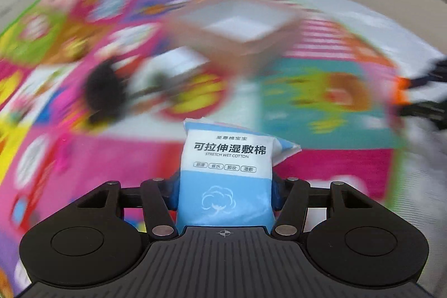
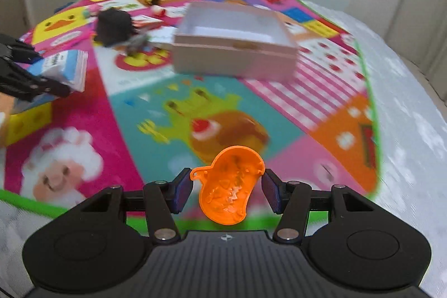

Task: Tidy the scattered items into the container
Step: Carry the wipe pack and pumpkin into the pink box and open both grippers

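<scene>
Only left view reads cotton pack (image 1: 226,175) label, left gripper (image 1: 225,194) clamping it, right gripper (image 2: 226,190) pinching orange mold (image 2: 227,186)

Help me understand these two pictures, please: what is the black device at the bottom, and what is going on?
Each picture comes from a camera on a hand-held two-finger tool, looking along its fingers. A person carries one in each hand. The left tool grips a blue-and-white packet of wet cotton pads. The right tool has an orange plastic mould between its fingers. Ahead, on a colourful play mat, stands an open pink box, with a black item and small clutter left of it.
</scene>
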Action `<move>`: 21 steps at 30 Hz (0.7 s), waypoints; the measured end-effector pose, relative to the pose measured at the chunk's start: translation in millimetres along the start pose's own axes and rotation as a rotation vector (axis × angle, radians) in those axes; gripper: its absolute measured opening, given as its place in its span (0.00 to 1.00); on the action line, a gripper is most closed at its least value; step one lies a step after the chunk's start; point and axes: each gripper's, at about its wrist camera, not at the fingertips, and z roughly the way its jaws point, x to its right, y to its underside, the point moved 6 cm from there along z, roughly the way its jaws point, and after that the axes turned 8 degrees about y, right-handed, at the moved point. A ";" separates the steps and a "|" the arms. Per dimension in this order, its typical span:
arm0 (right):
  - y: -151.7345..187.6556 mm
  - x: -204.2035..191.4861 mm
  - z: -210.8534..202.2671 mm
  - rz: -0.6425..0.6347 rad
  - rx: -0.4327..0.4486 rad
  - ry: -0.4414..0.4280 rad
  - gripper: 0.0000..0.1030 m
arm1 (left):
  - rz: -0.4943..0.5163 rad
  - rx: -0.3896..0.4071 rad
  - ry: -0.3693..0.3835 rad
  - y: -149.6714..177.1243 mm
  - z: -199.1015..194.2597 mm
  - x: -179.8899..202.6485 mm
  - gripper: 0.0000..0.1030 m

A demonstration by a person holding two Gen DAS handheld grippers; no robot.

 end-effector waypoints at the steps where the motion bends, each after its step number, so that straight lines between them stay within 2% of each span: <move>1: 4.2 6.8 -0.5 0.013 -0.005 0.005 0.53 | 0.038 -0.012 0.033 -4.3 0.5 14.9 0.58; 4: 6.5 24.1 0.7 0.056 -0.006 0.005 0.53 | 0.107 -0.046 0.076 -17.3 2.8 42.8 0.58; 7: -7.0 36.2 3.8 0.110 0.013 -0.026 0.53 | 0.043 -0.041 0.075 -41.7 5.9 41.1 0.58; 9: -21.6 40.9 4.4 0.136 0.035 -0.051 0.53 | -0.003 -0.010 0.059 -67.0 7.6 32.5 0.58; 12: -43.0 41.6 -0.4 0.129 0.081 -0.079 0.53 | -0.057 0.097 0.019 -119.1 11.6 15.2 0.58; 15: -56.4 37.3 -5.6 0.105 0.109 -0.101 0.52 | -0.080 0.266 -0.032 -177.4 15.2 0.7 0.61; 17: -60.9 33.8 -8.2 0.089 0.115 -0.112 0.52 | -0.083 0.318 -0.060 -205.6 22.4 -7.2 0.99; 19: -61.7 30.5 -9.5 0.075 0.114 -0.117 0.52 | -0.107 0.343 -0.082 -216.4 25.3 -18.3 0.98; 21: -60.1 28.6 -9.5 0.067 0.107 -0.116 0.52 | -0.135 0.340 -0.087 -208.9 24.0 -25.4 0.98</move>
